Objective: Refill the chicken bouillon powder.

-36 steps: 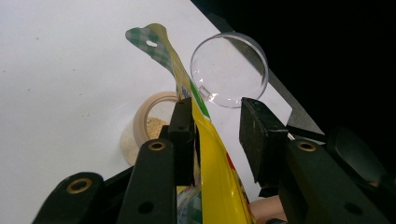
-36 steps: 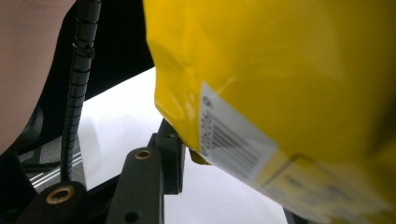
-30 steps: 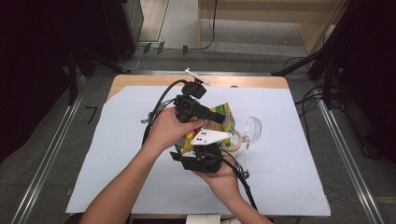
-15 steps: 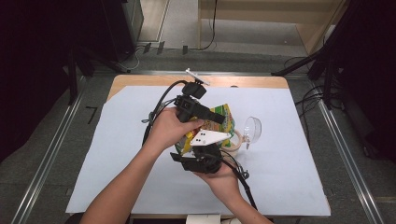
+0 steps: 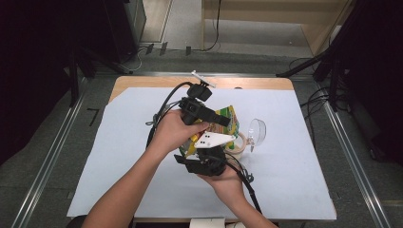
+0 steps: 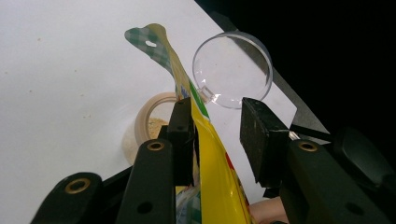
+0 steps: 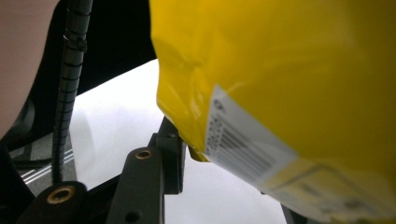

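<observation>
Pouch [image 6: 210, 154] is hanging over the cup [image 6: 152, 122] of beige powder; your left fingers [image 6: 181, 135] are spread around it, one touching. Right fingers [image 7: 170, 154]: grip mostly hidden, cannot tell.

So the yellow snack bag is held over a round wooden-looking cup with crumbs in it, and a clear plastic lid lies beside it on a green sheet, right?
Not quite: the sheet is white, not green, as the left gripper view shows. The yellow snack bag, round wooden-looking cup and clear plastic lid are as you said.
</observation>
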`<action>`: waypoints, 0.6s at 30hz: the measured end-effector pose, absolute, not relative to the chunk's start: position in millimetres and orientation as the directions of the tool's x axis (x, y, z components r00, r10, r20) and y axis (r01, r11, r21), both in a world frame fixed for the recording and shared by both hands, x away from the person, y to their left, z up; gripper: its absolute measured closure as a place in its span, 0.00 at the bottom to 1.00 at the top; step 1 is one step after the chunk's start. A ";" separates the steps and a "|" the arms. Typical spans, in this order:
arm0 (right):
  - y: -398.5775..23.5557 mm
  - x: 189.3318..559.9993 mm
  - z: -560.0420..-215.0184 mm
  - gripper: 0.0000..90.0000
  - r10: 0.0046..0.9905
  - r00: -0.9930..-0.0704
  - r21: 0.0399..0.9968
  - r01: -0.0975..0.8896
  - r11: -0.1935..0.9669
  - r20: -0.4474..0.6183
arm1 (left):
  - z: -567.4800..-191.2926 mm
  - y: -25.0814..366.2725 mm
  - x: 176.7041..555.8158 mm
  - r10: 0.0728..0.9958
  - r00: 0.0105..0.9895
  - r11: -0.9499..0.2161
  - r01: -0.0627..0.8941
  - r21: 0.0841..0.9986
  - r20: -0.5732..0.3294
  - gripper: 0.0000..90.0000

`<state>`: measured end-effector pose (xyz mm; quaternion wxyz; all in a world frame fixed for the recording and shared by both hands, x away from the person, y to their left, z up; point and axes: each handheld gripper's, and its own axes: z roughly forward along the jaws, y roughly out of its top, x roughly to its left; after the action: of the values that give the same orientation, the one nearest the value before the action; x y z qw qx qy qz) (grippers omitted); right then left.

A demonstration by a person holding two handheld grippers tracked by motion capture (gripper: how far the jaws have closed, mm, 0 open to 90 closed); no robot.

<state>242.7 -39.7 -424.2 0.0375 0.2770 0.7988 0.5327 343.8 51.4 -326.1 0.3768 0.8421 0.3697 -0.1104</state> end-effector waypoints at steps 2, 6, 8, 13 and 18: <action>-40.1 242.6 -423.0 0.70 0.484 -0.838 0.867 0.416 0.273 0.250 | -325.7 50.7 344.9 0.538 0.702 -0.446 0.707 0.549 -0.467 0.74; -41.1 242.8 -422.4 0.69 0.487 -0.835 0.867 0.422 0.265 0.257 | -325.8 48.6 346.7 0.530 0.707 -0.450 0.703 0.550 -0.469 0.74; -42.5 243.4 -423.0 0.69 0.492 -0.834 0.867 0.418 0.270 0.249 | -326.4 47.3 347.5 0.527 0.707 -0.452 0.703 0.550 -0.471 0.74; -44.8 244.2 -423.5 0.69 0.496 -0.833 0.866 0.418 0.273 0.246 | -327.8 45.4 349.0 0.523 0.706 -0.452 0.705 0.547 -0.477 0.74; -46.2 243.4 -422.6 0.69 0.511 -0.833 0.868 0.400 0.294 0.210 | -327.9 45.0 349.8 0.518 0.708 -0.452 0.703 0.549 -0.479 0.74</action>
<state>243.4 -46.2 -422.6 0.0534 0.2836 0.8027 0.5219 349.8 45.0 -327.9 0.3779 0.8433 0.3620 -0.1220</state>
